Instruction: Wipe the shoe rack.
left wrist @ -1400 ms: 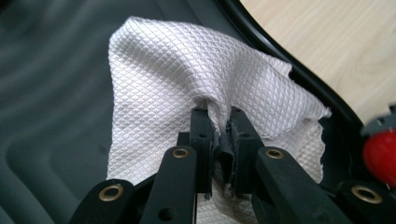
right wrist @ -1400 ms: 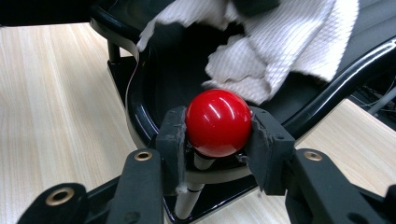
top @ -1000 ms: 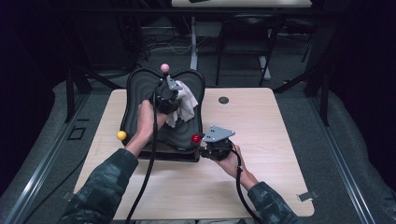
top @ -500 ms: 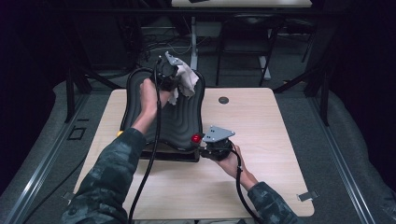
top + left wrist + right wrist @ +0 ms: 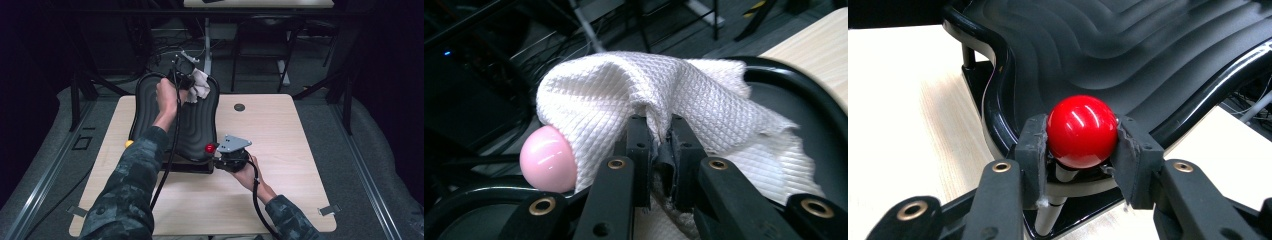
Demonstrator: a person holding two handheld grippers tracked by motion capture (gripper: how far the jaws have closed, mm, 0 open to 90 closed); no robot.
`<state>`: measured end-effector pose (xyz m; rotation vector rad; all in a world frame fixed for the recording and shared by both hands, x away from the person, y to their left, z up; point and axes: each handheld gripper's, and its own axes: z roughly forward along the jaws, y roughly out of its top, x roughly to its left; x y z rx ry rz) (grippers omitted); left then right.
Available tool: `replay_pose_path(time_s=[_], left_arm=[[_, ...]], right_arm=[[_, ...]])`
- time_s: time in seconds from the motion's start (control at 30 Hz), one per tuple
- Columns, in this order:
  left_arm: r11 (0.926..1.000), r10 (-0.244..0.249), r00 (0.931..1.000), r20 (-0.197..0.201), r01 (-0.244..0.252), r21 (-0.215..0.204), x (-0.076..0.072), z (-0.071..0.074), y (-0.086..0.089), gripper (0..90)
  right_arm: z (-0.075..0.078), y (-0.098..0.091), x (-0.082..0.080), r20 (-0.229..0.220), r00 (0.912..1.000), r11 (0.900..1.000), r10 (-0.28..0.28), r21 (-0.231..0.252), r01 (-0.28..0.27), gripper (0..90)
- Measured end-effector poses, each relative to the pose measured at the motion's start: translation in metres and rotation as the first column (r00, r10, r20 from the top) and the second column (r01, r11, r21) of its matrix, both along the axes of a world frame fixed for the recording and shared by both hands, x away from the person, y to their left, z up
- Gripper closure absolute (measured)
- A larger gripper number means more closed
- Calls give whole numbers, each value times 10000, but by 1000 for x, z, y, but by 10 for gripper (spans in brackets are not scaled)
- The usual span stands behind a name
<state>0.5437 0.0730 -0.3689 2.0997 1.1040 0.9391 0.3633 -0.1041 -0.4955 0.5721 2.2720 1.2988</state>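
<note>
A white cloth [image 5: 704, 105] was pinched in the left gripper [image 5: 658, 150] at the black tray's [image 5: 150, 95] far rim. A red ball [image 5: 1082, 131] was clamped by the right gripper [image 5: 1082, 145] at the tray's near corner.

Light wooden tabletop [image 5: 300, 150], seen from above. A black ribbed tray on a black base [image 5: 195, 125] stood at its left-centre, its far rim reaching past the tabletop's back edge. 1 small dark round disc [image 5: 239, 107] lay near the back edge, well apart from the tray.
</note>
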Motion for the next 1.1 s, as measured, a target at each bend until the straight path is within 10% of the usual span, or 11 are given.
replay_pose_path(time_s=[0.3, 1.1], left_arm=[[9993, 353, 9994, 22, -353, -78, 2, -2, 0, 824], [9979, -642, 9974, -334, 638, -134, 12, 1, -37, 822]], right_arm=[[0, 0, 0, 52, 10000, 10000, -36, -69, 36, 600], [0, 0, 0, -17, 10000, 10000, -5, 38, 5, 600]])
